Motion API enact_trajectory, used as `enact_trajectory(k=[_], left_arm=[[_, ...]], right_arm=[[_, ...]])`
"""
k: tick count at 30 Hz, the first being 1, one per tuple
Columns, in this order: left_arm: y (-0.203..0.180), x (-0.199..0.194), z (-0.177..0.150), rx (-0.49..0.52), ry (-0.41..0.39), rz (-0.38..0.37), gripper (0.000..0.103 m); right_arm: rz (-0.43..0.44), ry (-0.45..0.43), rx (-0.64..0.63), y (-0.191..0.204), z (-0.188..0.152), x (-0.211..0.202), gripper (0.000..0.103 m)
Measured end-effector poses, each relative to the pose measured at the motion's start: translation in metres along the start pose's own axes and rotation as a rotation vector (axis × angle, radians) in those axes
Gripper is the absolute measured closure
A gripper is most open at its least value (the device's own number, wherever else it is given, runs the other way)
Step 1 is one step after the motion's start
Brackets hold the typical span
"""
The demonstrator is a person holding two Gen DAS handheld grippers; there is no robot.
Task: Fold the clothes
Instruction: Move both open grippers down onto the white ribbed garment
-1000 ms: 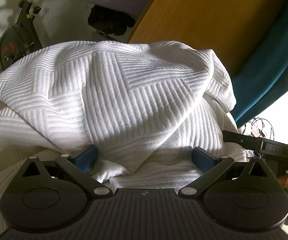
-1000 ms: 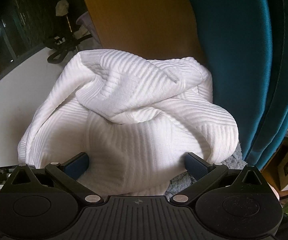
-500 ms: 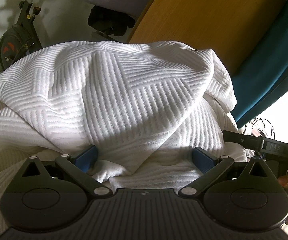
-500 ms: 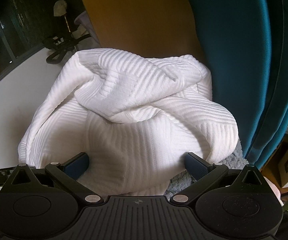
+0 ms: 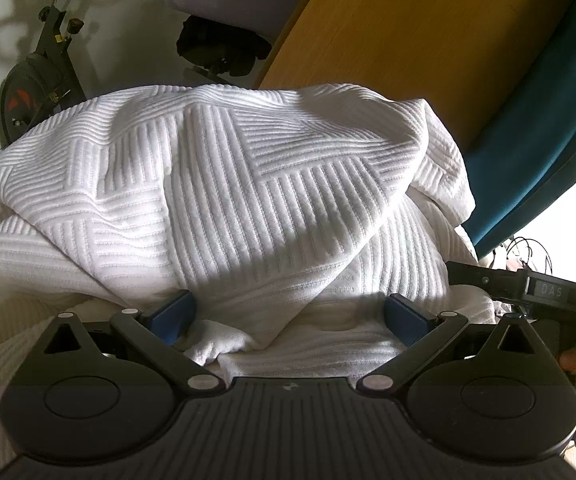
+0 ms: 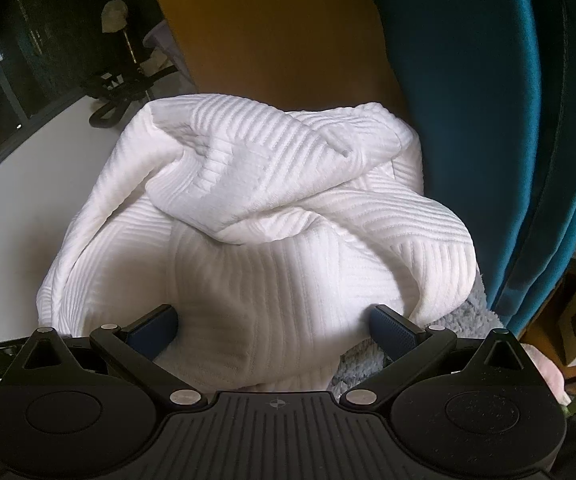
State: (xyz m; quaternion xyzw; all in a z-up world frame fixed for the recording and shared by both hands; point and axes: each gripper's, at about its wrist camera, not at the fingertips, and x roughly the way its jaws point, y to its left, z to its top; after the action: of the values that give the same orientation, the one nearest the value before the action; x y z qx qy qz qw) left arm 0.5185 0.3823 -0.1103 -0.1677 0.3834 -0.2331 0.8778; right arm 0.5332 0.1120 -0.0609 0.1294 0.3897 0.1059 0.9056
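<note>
The wooden counter [image 5: 408,32] is orange-brown with a curved edge; a white ribbed garment [image 5: 247,184] lies heaped on it, bunched in thick folds; from the right wrist view, a patch of grey fleecy fabric [image 6: 464,320] shows under the garment's [image 6: 267,240] right-hand edge.

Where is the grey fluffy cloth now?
In the right wrist view, the grey fluffy cloth shows at lower right, under the white ribbed garment, beside the teal curtain.

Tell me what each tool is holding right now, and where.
Nothing. Both the left tool and right tool are open, with the white garment bunched between their fingers.
</note>
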Motion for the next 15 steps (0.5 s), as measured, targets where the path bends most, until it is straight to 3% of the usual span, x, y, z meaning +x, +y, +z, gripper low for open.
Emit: enact_trajectory(k=[15], left_arm=[[-0.01,0.0,0.009,0.073,0.024,0.052,0.001]], right_arm=[[0.025,0.023,0.069,-0.011,0.0,0.002,0.001]])
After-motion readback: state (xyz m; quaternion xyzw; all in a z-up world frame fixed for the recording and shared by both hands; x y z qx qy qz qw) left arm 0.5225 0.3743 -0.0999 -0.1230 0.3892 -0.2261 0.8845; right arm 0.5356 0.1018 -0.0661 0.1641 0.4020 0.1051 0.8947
